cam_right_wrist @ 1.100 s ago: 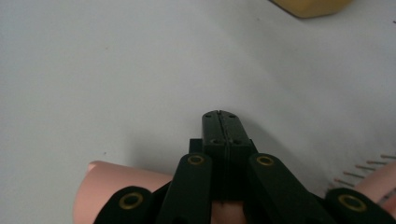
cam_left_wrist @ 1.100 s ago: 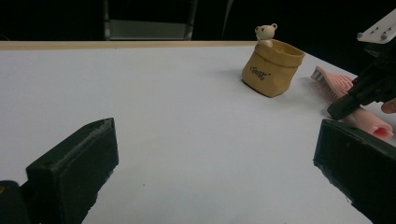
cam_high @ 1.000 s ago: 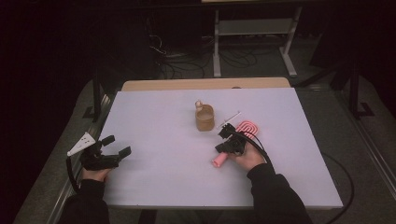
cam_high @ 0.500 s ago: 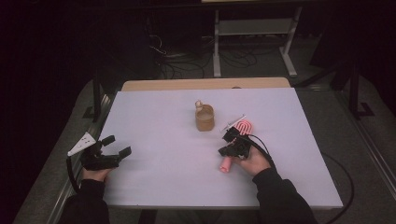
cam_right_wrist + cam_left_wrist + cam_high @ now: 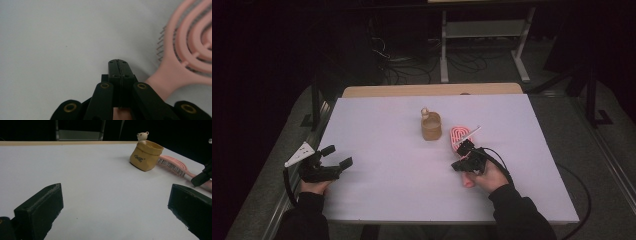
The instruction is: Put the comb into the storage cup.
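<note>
On the left, my left tool (image 5: 331,165) sits low at the near left corner of the worktop (image 5: 377,125), jaws spread wide with nothing between them; I judge it is parked there to stay out of the way while the other hand works. Moving across, the little yellow pouch (image 5: 431,127) with a bear on its rim stands upright mid-worktop, and just to its right lies the pink hairbrush (image 5: 459,137), flat, its handle pointing back toward me. My right tool (image 5: 465,156) is over that handle, jaws pressed tight together; whether they pinch the handle I cannot tell from above. The right gripper view settles part of it: the jaws meet with no gap beside the brush (image 5: 186,60), the handle running off under their right side, so I read this as closed beside it, not on it. The left gripper view adds the side-on look: pouch (image 5: 145,155) and brush (image 5: 173,166) nearly touching, bristles showing along the brush's near side.
</note>
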A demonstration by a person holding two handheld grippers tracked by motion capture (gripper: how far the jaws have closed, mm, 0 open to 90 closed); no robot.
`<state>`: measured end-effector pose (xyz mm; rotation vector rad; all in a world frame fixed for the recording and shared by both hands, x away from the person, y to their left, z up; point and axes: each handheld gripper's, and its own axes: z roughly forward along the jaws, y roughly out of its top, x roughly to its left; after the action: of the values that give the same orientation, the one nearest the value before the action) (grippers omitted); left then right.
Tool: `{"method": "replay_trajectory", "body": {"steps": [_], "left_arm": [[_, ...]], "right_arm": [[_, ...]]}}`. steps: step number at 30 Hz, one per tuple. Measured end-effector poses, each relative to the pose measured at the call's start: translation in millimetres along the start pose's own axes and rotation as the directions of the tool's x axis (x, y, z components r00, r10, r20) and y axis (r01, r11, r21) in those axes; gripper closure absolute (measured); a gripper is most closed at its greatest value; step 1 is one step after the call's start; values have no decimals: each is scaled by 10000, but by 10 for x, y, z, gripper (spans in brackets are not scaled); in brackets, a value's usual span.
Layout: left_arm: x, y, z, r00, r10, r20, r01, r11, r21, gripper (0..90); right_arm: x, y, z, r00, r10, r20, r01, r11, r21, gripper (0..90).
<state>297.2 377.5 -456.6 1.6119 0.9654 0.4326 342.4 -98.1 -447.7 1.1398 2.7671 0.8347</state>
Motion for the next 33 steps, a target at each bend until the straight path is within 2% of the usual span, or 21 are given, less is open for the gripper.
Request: {"method": "replay_trajectory", "body": {"steps": [22, 30, 33], "left_arm": [[-3, -4, 6, 10000, 1, -11, 0, 10000, 24, 0], [-4, -5, 8, 10000, 0, -12, 0, 10000, 33, 0], [-4, -6, 9, 10000, 18, -11, -18, 10000, 63, 0]], "right_arm": [[-146, -180, -185, 9979, 377, 518, -376, 9993, -14, 886], [-194, -253, -254, 9961, 407, 777, -421, 9990, 166, 887], [-242, -294, -310, 9944, 581, 877, -593, 9982, 103, 886]]}}
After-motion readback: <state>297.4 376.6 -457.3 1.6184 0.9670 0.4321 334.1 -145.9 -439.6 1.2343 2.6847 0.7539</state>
